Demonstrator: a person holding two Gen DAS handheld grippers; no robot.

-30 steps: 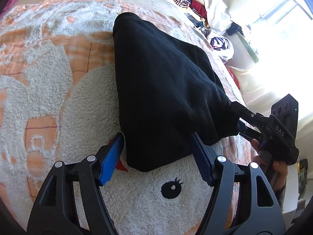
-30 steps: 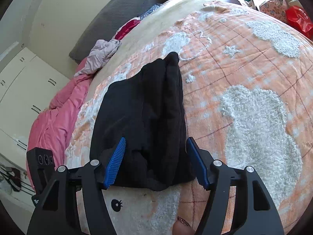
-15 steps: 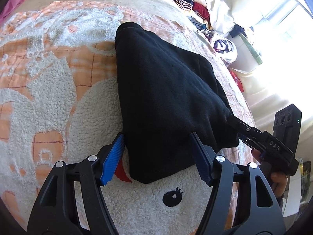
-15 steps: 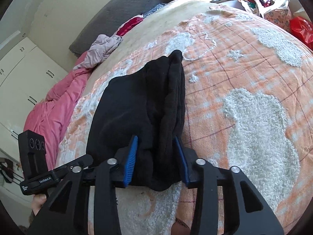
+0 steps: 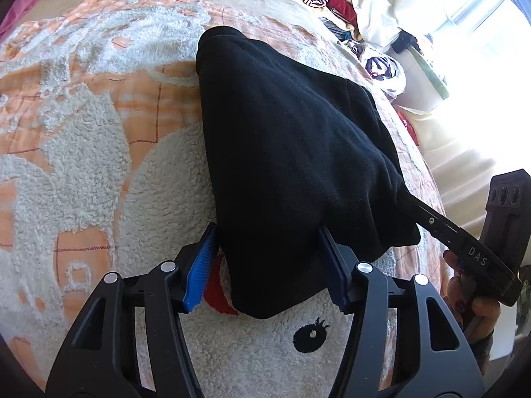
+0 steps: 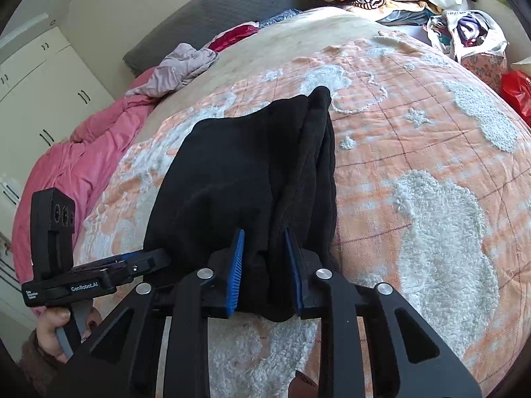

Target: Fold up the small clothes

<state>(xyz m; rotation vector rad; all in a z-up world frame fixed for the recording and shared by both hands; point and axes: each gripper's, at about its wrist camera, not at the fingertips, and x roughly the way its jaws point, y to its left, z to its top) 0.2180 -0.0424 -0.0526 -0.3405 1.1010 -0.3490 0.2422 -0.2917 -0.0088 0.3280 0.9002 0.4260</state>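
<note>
The black garment [image 5: 292, 172] already lies doubled into a thick wedge on the fleecy orange-and-white blanket [image 5: 86, 152], so the first folds look done; what remains, I judge, is one more fold lifted from the near hem, then squaring and setting it aside — neither near corner has visibly left the blanket yet.

The right gripper [image 6: 265, 275] is closing its jaws on the bunched, layered edge directly ahead of it; the blue pads [image 6: 236, 272] already press into the cloth on both sides, pinching a stack of several layers; the rest of the garment runs away from its tips, up and slightly left.

The left gripper [image 5: 268, 265] is also closing, but its jaws stand spread about the near corner; the left pad sits beside the cloth's edge, the other pad meets the fabric, and no firm pinch shows yet.

The garment is matte, soft knit, dark enough that seams hardly show; stacked ridges along its right edge in the right wrist view — folded layers; the far end tapers to a rounded tip; it will sag and slip if only the top layer is caught.
</note>
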